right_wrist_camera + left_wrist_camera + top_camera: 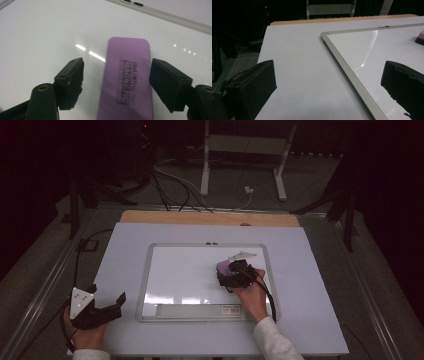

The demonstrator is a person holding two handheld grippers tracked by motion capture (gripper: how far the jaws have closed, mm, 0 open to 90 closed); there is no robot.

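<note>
Whiteboard (pixel 165 270): we logged it flat on the pale table cover (pixel 320 285), metal-framed, its writing face bare of any marks we could see.
Eraser (pixel 127 80): purple, oblong, printed lettering on top; it lay flat on the whiteboard, toward the right part of its face and nearer the far frame edge than the near one.
Right gripper (pixel 116 83): we recorded it over the whiteboard, straddling the eraser with jaws apart; the right jaw sat just beside the eraser's long edge, the left jaw stood off with a clear gap. No clamp had been made.
Left gripper (pixel 102 310): held off the whiteboard's near left corner, above the table cover, jaws spread wide with nothing between them.
Cable (pixel 267 292): it trailed from the right gripper back across the whiteboard's near right part.
Risk, uneven closing: we judged that the nearer jaw would meet the eraser first and push it sideways across the slick whiteboard before the other jaw arrived.
Risk, shallow hold: the eraser looked low, so we judged the jaws might ride over its top or scrape the whiteboard.
Risk, board shift: we saw nothing pinning the whiteboard, so a hard push might slide it on the table cover.
</note>
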